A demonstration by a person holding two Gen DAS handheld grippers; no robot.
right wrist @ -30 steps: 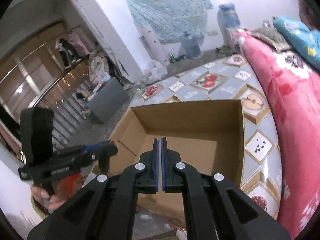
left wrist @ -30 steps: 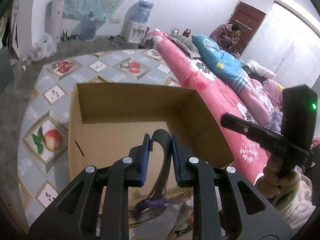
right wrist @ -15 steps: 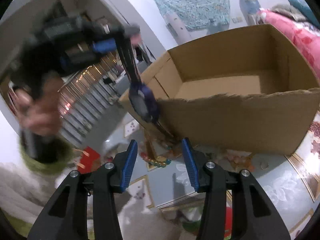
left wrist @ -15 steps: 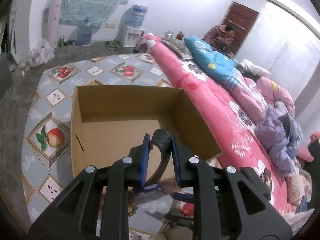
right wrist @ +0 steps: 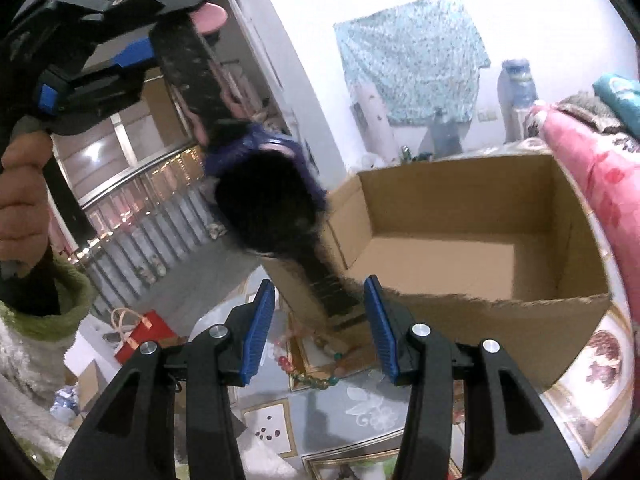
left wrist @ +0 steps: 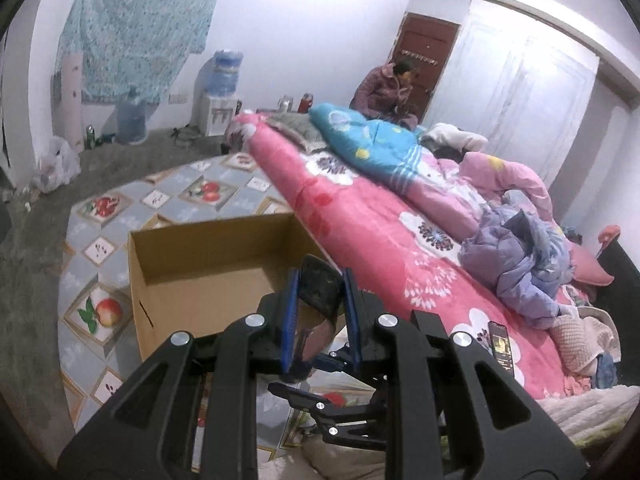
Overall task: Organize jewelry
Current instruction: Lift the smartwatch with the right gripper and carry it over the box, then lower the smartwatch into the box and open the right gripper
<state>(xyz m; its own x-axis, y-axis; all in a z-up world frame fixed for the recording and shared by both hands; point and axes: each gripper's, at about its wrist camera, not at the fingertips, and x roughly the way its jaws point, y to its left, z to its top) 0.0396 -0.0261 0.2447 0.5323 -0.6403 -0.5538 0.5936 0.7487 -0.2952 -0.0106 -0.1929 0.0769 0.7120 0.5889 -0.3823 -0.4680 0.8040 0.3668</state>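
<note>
My left gripper [left wrist: 318,312] is shut on a dark headband [left wrist: 320,284], held up above the near wall of an open cardboard box [left wrist: 208,248]. In the right wrist view the left gripper [right wrist: 132,32] is at the top left. The headband [right wrist: 188,64] hangs from it with a purple trim and a black fur ball [right wrist: 268,208]. The band's lower end reaches between the fingers of my right gripper [right wrist: 320,320], which is open, with its pads clear of the band. A bead bracelet [right wrist: 316,376] lies on the table before the box [right wrist: 460,196].
The box stands on a table with a fruit-pattern cloth [left wrist: 104,312]. A bed with a pink blanket [left wrist: 380,232] runs along its right side, with a phone [left wrist: 500,344] on it. A person [left wrist: 384,92] sits at the far end. A red bag [right wrist: 144,336] lies on the floor at left.
The left gripper rose with the headband. The right gripper opened and dropped in front of the box; the headband's lower end now hangs between its fingers.
</note>
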